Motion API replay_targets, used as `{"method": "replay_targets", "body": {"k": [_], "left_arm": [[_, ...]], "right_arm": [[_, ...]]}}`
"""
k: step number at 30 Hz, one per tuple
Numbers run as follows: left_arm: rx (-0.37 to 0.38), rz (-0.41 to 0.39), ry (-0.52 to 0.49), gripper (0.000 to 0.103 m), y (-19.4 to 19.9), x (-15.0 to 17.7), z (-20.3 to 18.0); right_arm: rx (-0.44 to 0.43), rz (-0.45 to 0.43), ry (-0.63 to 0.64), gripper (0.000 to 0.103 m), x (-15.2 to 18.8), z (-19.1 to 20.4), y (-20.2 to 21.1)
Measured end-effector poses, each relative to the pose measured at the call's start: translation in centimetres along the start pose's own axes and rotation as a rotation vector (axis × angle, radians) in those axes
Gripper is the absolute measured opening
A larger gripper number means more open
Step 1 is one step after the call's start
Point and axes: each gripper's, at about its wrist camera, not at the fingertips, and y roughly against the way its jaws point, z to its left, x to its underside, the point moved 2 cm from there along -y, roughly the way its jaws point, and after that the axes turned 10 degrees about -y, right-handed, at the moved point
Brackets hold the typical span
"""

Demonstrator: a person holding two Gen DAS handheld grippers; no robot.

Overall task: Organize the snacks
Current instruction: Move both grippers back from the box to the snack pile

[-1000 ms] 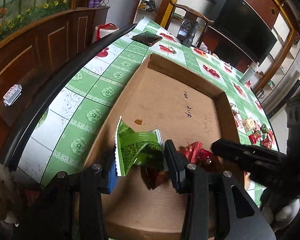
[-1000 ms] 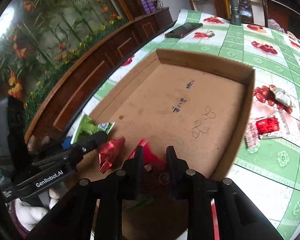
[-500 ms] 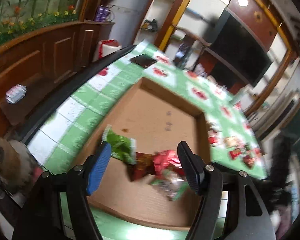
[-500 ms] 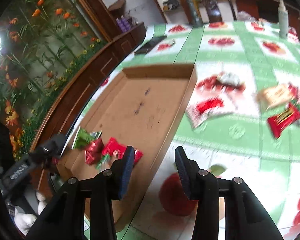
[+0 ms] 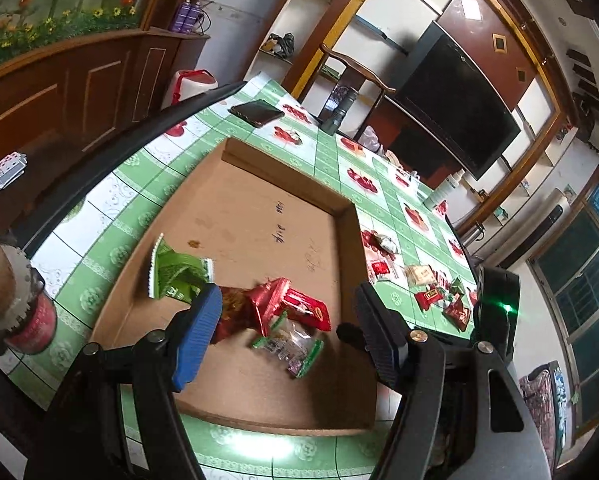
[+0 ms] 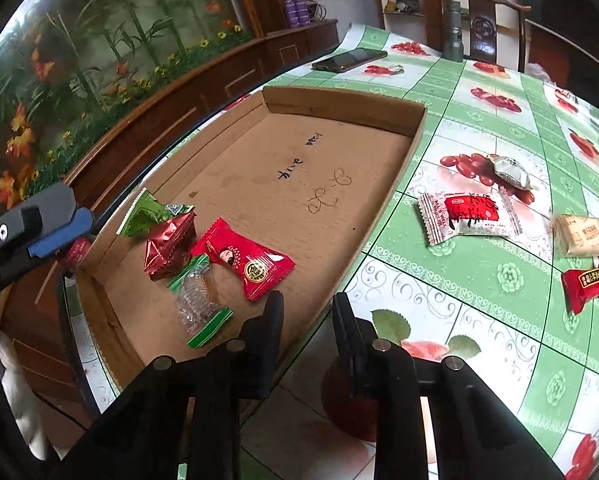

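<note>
Tablecloth (image 6: 479, 280) bears cardboard tray (image 6: 415, 128); snacks (image 6: 247, 264) lie ahead of both parted tools.

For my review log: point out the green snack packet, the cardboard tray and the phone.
green snack packet (image 5: 171, 270), left wrist view, packet face
cardboard tray (image 6: 339, 110), right wrist view, far wall
phone (image 6: 349, 59), right wrist view, screen

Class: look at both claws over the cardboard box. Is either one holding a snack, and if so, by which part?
Neither. The left claw and right claw are both open and hold nothing.

The cardboard tray (image 6: 341, 112) held four snack packets (image 6: 248, 263) (two red, one green, one clear). At right, four more packets (image 6: 468, 213) lay visible on the table (image 6: 479, 280).
</note>
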Motion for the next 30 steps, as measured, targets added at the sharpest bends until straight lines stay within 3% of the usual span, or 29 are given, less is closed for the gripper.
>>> {"method": "replay_targets", "body": {"k": [3,9,12,14,18,22,26,30], "left_arm": [[0.001,0.007,-0.007,0.068,-0.1,0.1,-0.6],[0.014,0.014,-0.038,0.068,-0.3,0.3,-1.8],[0.022,0.012,-0.052,0.068,-0.1,0.3,-2.0],[0.022,0.008,-0.057,0.068,0.1,0.3,-1.9],[0.046,0.007,-0.068,0.068,-0.2,0.6,-2.2],[0.085,0.021,-0.125,0.068,-1.1,0.8,-4.0],[0.093,0.052,-0.181,0.068,-2.1,1.2,-5.8],[0.091,0.071,-0.203,0.068,-2.6,1.4,-6.7]], "right_arm": [[-0.005,0.018,-0.024,0.026,0.1,0.1,-0.1],[-0.099,0.043,-0.079,0.031,0.5,0.2,0.3],[-0.149,-0.005,-0.156,0.033,-0.5,-2.4,2.7],[-0.131,-0.07,-0.205,0.034,-1.1,-5.4,5.2],[-0.003,-0.207,-0.354,0.039,-1.4,-13.9,10.3],[0.095,-0.264,-0.506,0.039,-0.8,-21.2,13.1],[0.093,-0.245,-0.536,0.039,-0.8,-23.1,12.5],[0.038,-0.186,-0.499,0.039,-1.8,-21.1,9.6]]}}
